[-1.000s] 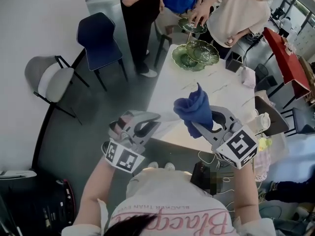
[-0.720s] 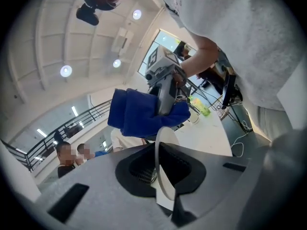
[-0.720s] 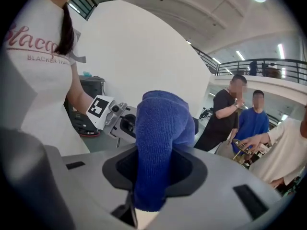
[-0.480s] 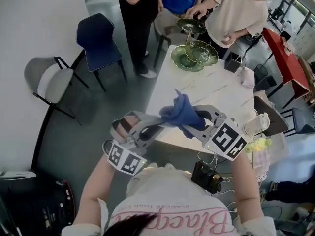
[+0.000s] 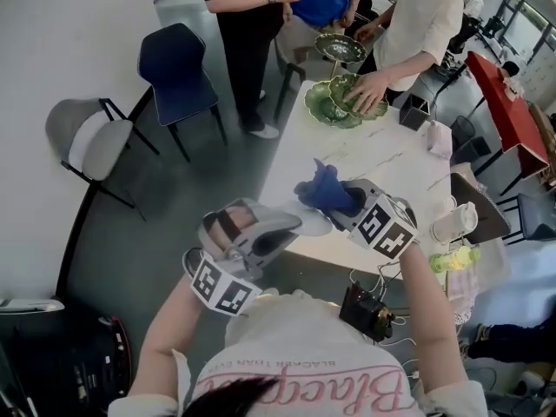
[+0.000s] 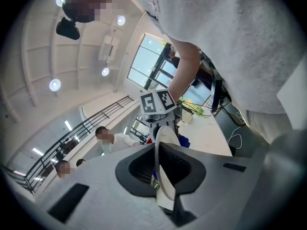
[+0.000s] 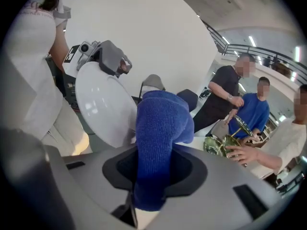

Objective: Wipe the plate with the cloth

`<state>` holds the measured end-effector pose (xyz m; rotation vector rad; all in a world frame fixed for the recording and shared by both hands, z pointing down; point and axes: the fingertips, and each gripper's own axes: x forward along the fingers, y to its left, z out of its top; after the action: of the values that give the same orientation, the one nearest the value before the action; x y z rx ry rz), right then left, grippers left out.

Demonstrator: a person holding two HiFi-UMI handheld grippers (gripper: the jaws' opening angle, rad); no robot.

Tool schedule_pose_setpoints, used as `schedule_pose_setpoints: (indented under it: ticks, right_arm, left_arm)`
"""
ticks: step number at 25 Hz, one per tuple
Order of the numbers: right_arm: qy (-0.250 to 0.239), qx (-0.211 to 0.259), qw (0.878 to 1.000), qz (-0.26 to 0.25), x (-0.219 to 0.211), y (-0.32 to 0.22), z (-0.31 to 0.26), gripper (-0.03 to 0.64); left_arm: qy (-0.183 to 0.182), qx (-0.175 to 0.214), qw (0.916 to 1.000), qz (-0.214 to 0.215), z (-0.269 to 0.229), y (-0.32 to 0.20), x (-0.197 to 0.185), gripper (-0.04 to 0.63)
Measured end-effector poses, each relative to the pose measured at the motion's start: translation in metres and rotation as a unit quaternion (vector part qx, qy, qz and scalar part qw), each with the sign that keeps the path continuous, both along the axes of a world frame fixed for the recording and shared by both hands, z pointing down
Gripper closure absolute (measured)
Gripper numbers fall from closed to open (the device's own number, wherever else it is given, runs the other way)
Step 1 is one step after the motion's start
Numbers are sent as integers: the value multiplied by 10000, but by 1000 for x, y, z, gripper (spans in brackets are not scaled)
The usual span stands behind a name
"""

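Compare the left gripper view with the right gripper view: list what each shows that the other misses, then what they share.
Only the left gripper view: the white plate edge-on between shut jaws, and a big window. Only the right gripper view: the plate's broad face, the blue cloth clamped in its jaws, and green leaf-shaped dishes under a bystander's hand. Both: the plate, some cloth, and onlookers.

- plate [image 5: 311, 225]: white, round, glossy; held in the air on edge, rim clamped in the left gripper [image 5: 291, 227]
- cloth [image 5: 326, 189]: blue, bunched; pinched in the right gripper [image 5: 340, 207], just beside the plate's face
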<state>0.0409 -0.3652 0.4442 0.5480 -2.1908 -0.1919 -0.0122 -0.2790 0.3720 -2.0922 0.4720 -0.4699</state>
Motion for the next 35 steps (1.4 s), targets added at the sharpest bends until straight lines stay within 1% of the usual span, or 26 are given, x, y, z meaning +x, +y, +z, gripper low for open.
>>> schedule_pose_setpoints:
  ticks: [3, 6, 10, 13, 16, 18, 22, 26, 28, 30, 35]
  right_arm:
    - [-307, -37, 9995, 94, 4, -4, -15, 506]
    - [-548, 33, 9985, -29, 2, -1, -41, 506]
    - [-639, 125, 9972, -374, -6, 16, -71, 506]
    - [-709, 21, 9947, -739, -18, 36, -84, 506]
    - [-596, -68, 9922, -1091, -30, 52, -87, 506]
    - [-449, -41, 9909, -1265, -38, 55, -84, 506]
    - [-150, 45, 9898, -1414, -48, 50, -68, 506]
    - [150, 56, 9877, -1556, -58, 42, -48, 506]
    - [276, -18, 9875, -1554, -60, 35, -34, 506]
    - [284, -164, 9883, -1488, -61, 27, -20, 506]
    - [67, -530, 9910, -1228, -57, 11, 8, 506]
  left_arm:
    - [-145, 68, 9999, 33, 5, 2, 0, 577]
    - [-236, 80, 9997, 29, 9, 1, -1, 577]
    - [-298, 78, 9995, 90, 12, 4, 1, 577]
    - [-321, 103, 9993, 168, 12, 8, 7, 577]
    - [-359, 164, 9989, 263, 10, 11, 13, 577]
    - [-433, 219, 9983, 325, 11, 13, 16, 577]
    - [-683, 369, 9961, 421, 16, 18, 22, 577]
    - [-816, 469, 9944, 472, 17, 24, 25, 577]
    - [-816, 493, 9943, 469, 16, 26, 25, 577]
    - [-800, 507, 9944, 458, 16, 27, 25, 575]
    - [-861, 535, 9938, 458, 19, 31, 21, 575]
